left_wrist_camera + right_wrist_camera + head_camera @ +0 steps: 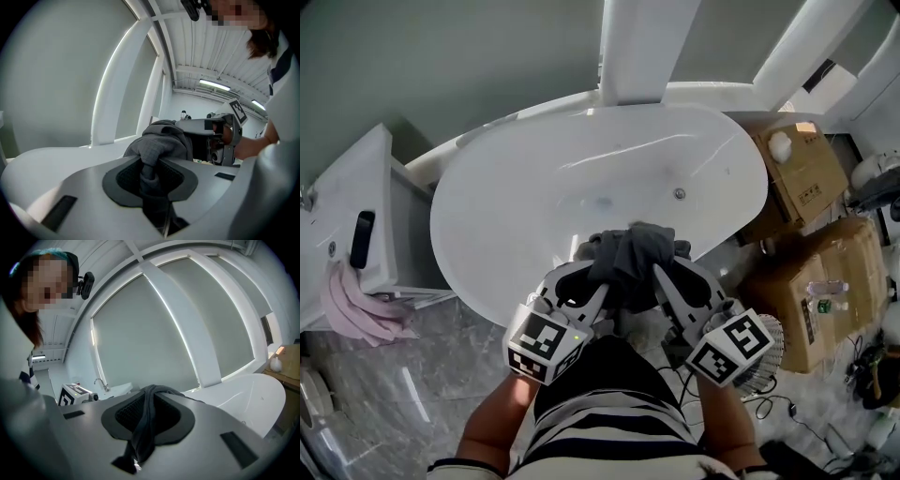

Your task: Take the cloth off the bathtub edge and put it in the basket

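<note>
A dark grey cloth point(630, 264) is bunched up over the near rim of the white bathtub point(487, 253), held between both grippers. My left gripper point(598, 281) is shut on the cloth's left side; in the left gripper view the cloth point(157, 145) is pinched between the pads and bulges above them. My right gripper point(661, 279) is shut on the right side, and a fold of the cloth point(143, 427) hangs down between its pads. A wire basket point(766, 361) stands on the floor just right of the right gripper, mostly hidden behind it.
Cardboard boxes point(802, 173) sit on the floor right of the tub, with bottles on them. A white cabinet point(347, 234) with a pink towel point(361, 314) stands at the left. A white pillar point(637, 47) rises behind the tub. The person's striped torso fills the bottom.
</note>
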Available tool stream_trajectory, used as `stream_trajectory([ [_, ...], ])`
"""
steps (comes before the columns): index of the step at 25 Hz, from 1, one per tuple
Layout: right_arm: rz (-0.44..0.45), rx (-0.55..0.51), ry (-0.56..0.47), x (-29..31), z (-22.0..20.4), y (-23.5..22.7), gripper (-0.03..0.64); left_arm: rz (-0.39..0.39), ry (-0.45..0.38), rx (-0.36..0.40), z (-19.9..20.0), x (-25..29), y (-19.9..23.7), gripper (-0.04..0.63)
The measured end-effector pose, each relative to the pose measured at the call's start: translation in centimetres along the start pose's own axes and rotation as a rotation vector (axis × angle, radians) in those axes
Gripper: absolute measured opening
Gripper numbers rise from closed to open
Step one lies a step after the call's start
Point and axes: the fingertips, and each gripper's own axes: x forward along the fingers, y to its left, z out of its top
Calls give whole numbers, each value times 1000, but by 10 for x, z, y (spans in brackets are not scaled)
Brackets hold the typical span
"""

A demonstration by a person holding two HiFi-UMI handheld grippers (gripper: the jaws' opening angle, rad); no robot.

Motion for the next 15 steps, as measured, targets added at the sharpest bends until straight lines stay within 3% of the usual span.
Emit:
stream_trajectory([
  [15,-106,22,-158,-90,39,-31,74,-120,-18,124,43,38,-82,80],
])
